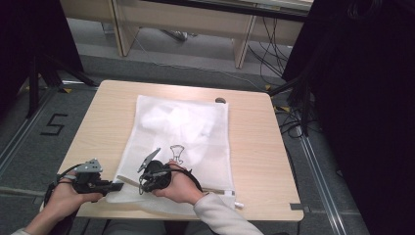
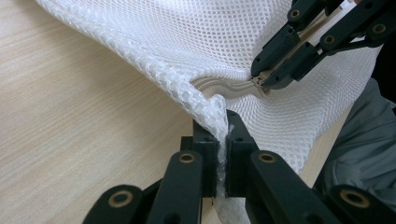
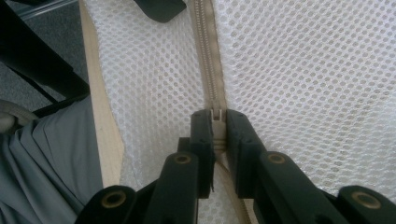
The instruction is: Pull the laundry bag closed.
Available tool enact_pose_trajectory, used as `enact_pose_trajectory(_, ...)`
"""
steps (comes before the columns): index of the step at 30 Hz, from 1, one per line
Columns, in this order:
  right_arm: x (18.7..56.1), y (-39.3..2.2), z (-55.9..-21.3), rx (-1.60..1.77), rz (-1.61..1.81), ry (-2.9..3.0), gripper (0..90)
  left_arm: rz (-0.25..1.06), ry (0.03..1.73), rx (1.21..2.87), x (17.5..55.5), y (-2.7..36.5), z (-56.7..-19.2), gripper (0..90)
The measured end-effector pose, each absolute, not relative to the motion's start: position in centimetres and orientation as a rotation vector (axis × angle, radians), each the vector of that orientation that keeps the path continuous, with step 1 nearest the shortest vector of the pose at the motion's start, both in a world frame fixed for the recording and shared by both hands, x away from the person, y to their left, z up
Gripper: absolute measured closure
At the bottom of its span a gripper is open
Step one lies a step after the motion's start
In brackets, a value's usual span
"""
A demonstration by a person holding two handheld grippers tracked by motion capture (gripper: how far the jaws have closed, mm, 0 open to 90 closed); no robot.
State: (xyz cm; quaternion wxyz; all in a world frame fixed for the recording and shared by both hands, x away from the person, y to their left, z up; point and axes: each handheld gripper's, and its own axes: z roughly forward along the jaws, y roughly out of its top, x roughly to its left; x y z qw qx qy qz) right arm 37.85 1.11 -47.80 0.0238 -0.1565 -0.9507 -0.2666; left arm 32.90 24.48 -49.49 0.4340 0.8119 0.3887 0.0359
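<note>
1. Two hand-held grippers worked at the near edge of a pale wooden tabletop (image 1: pixel 254 147), where a white mesh laundry bag (image 1: pixel 186 132) lay flat, spread from the far middle down to the near edge.
2. At the left, the left gripper (image 1: pixel 116 186) sat at the bag's near left corner, held by the person's left hand (image 1: pixel 66 196). In the left gripper view its fingers (image 2: pixel 205 140) were pressed together on a bunched fold of the mesh (image 2: pixel 212 114), with the tabletop showing to the left.
3. Just beside it, the beige zipper (image 2: pixel 229 87) ran along the bag's near edge, rippled where the mesh was gathered.
4. Further right, the right gripper (image 1: pixel 142 185) rested on the bag, held by the right hand (image 1: pixel 181 188) in a light sleeve. In the right gripper view its fingers (image 3: pixel 203 135) were closed on the zipper pull (image 3: pixel 217 116), the zipper's teeth running straight away from them.
5. A thin black wire shape (image 1: pixel 176 152) lay on or in the bag beyond the right gripper; I could not tell which.
6. A small dark object (image 1: pixel 220 100) sat on the tabletop by the bag's far right corner.
</note>
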Motion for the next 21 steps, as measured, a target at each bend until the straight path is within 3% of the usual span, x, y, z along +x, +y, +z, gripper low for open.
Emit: enact_pose_trajectory(21,38.0,-0.1,-47.6,-0.513,-0.800,-2.941,82.5,0.097,0.984,2.012,32.9,24.4,-49.6,85.3)
